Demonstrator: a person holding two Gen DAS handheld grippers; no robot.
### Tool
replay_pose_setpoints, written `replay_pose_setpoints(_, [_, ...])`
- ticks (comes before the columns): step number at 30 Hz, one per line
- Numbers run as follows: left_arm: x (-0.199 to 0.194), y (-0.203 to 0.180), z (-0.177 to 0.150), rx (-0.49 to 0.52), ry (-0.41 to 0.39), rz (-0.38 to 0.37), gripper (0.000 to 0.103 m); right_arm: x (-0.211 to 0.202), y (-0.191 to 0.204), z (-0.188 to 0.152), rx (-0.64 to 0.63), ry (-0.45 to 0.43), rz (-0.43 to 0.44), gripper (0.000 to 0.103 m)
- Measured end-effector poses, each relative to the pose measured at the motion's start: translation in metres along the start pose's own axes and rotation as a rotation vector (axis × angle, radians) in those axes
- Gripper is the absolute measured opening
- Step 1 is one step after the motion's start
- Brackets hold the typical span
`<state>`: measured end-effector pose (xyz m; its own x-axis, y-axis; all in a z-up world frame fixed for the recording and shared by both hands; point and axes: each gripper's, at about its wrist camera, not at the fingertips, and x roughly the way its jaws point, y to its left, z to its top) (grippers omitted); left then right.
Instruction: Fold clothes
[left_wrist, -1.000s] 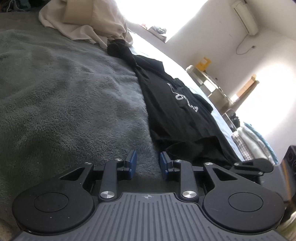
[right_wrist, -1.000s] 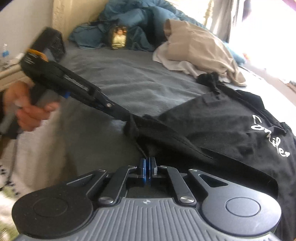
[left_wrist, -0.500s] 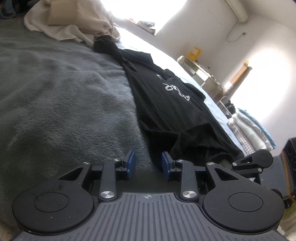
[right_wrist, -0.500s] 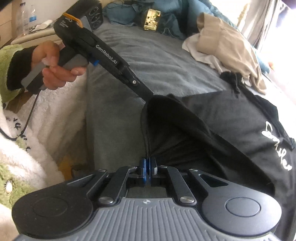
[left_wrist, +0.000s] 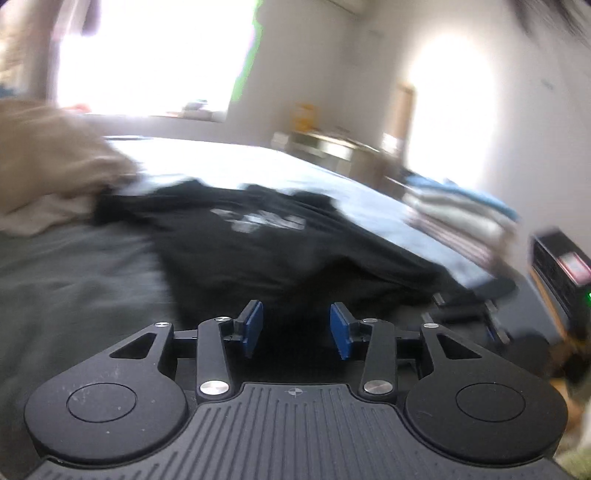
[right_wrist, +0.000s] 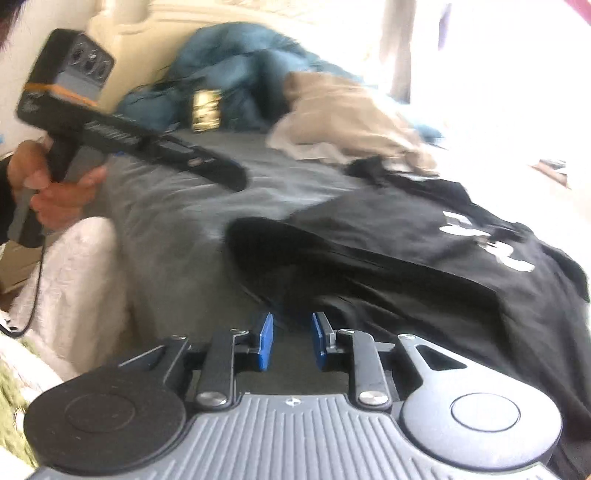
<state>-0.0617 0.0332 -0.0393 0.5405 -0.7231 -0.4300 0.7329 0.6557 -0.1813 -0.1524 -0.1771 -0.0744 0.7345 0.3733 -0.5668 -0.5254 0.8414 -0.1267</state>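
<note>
Evidently a release has just been made: the jaws of the right gripper (right_wrist: 291, 341) have been opening and now stand parted, with nothing seen pressed between the blue pads (right_wrist: 266, 341), though the black T-shirt (right_wrist: 424, 258) lies just beyond them. The left gripper (left_wrist: 295, 328) has likewise been opening; its jaws are apart and nothing is held, as can be seen from both views, where it is carried above the grey blanket (right_wrist: 177, 229) in a hand (right_wrist: 55, 192). The T-shirt is spread on the bed, printed side up, its near edge turned over into a rumpled fold, a beige garment (right_wrist: 343, 114) lying beyond its far end. For a clean fold, the turned edge would best be flattened and squared first, then both corners pinched together and lifted evenly so that no twist is carried across.
</note>
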Motion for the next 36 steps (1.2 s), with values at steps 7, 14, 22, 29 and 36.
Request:
replay_pose_setpoints(7, [0.067, -0.045, -0.016, 0.186, 0.157, -0.01, 0.041, -0.036, -0.06, -0.037, 0.041, 0.088, -0.363, 0.025])
replay_pose_setpoints(14, [0.09, -0.057, -0.019, 0.25, 0.2, 0.027, 0.041, -0.047, -0.093, -0.055, 0.045, 0.088, -0.487, 0.025])
replay_pose_setpoints(22, [0.093, -0.057, -0.018, 0.268, 0.231, 0.029, 0.041, -0.023, -0.126, -0.055, 0.099, 0.104, -0.444, 0.021])
replay_pose_setpoints(29, [0.092, -0.056, -0.018, 0.265, 0.234, 0.026, 0.041, -0.039, -0.191, -0.064, 0.504, 0.022, -0.467, 0.018])
replay_pose_setpoints(36, [0.085, -0.057, -0.019, 0.299, 0.226, 0.039, 0.041, -0.071, -0.161, -0.053, 0.391, -0.087, -0.363, 0.022])
